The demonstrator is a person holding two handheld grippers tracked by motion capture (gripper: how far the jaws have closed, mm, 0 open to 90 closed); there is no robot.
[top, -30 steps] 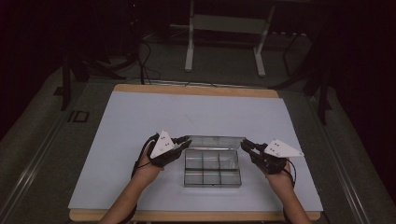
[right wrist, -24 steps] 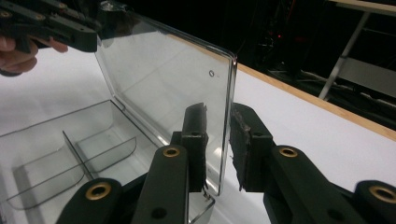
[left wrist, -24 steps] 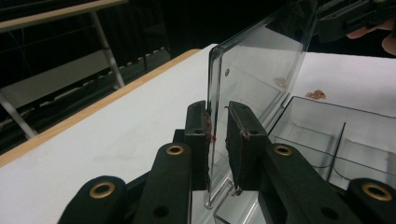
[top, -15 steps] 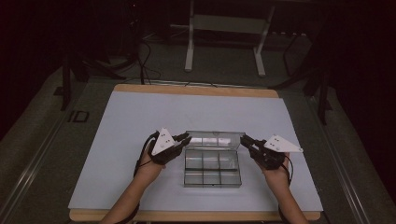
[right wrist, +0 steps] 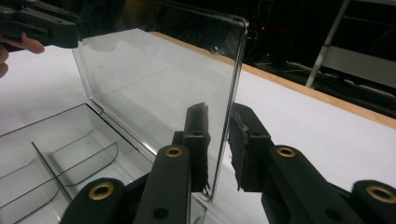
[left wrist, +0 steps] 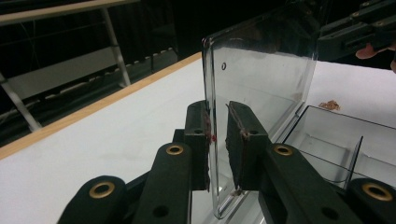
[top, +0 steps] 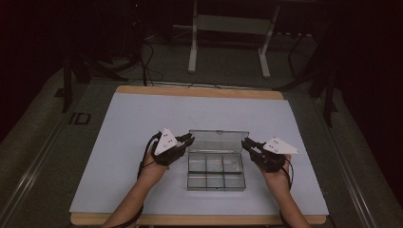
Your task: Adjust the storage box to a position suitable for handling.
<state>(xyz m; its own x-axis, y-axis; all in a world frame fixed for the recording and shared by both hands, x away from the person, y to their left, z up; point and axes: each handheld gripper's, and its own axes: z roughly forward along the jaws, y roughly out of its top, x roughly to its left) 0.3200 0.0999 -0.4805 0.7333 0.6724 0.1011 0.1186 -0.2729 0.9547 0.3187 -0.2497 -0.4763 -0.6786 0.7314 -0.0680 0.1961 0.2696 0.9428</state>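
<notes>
Two grippers on the lid (top: 218,139), upright over the box (top: 216,171) mid-table. Left gripper (left wrist: 217,133) pinches its edge; right gripper (right wrist: 218,140) has just been opening, outer pad off. Risk: lid drops shut or twists the hinge.

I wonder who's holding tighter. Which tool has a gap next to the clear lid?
The right tool: a gap shows beside the lid; the left tool pinches it.

Dark room; white table top (top: 142,123) w/ wood edge; grey floor (top: 228,66); metal stand (top: 228,23) behind.
</notes>
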